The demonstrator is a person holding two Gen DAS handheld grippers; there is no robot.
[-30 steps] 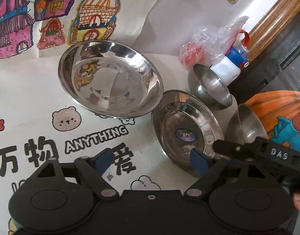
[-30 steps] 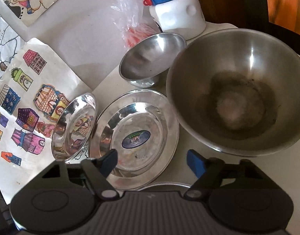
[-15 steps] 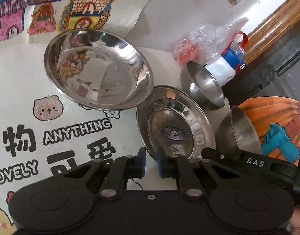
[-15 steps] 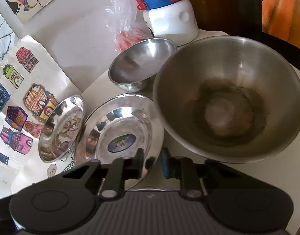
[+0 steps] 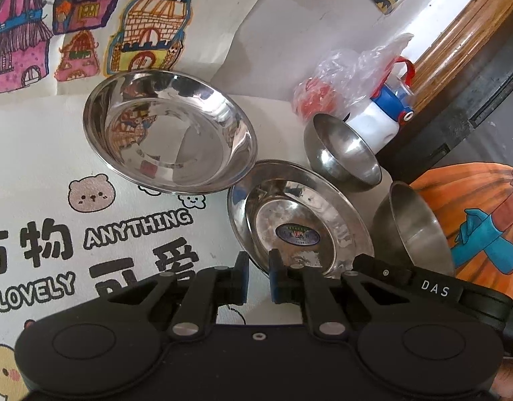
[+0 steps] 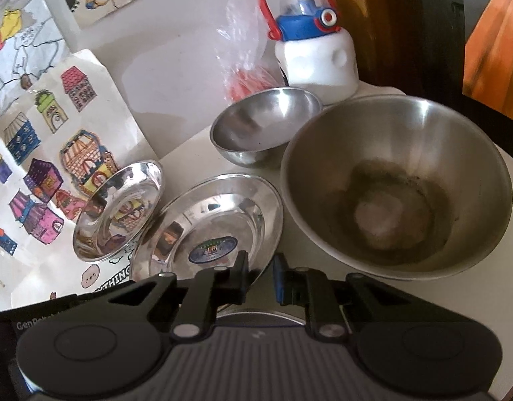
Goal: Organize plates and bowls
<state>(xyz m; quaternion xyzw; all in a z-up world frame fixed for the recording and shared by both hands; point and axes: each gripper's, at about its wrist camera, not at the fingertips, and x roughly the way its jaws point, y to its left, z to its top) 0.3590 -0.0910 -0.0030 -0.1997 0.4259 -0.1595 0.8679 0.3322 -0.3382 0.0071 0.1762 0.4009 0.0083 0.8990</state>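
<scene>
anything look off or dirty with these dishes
Yes: the big bowl nearest the right gripper has a dark grimy ring of residue in its bottom. The stickered plate and small bowl look clean.

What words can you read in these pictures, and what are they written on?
"ANYTHING" on the printed tablecloth.
"LOVELY" on the same tablecloth.
Large Chinese characters, "万物" and "可爱", partly hidden, also on it.
"DAS" on the right gripper's black body.
"GenRobot", cut off, on the left gripper's body.
Sticker in the plate: too small to read.
</scene>
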